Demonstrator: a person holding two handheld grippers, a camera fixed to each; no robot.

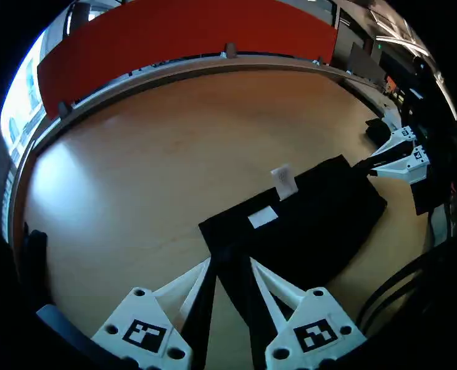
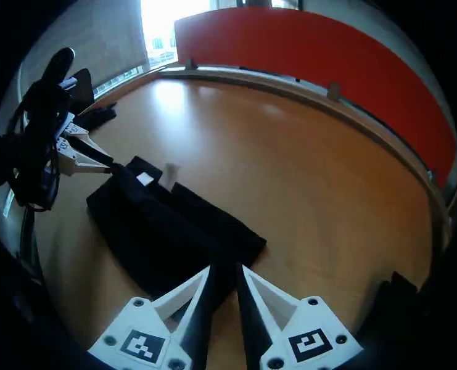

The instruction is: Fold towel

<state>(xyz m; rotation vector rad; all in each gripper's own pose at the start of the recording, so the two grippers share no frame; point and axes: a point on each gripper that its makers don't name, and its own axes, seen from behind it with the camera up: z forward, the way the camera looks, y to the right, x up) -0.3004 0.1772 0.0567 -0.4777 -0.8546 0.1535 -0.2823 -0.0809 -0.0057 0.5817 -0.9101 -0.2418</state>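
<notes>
Wooden bench (image 1: 135, 185), red partition (image 1: 185, 37) along far edge; black towel (image 1: 314, 216) well clear of that edge, folds indistinct; left gripper (image 1: 231, 262) and right gripper (image 2: 225, 274) each clamped on a towel corner.

Office: long wooden desk (image 1: 166, 154), red divider panel (image 1: 185, 31), large window (image 2: 166, 24).
</notes>
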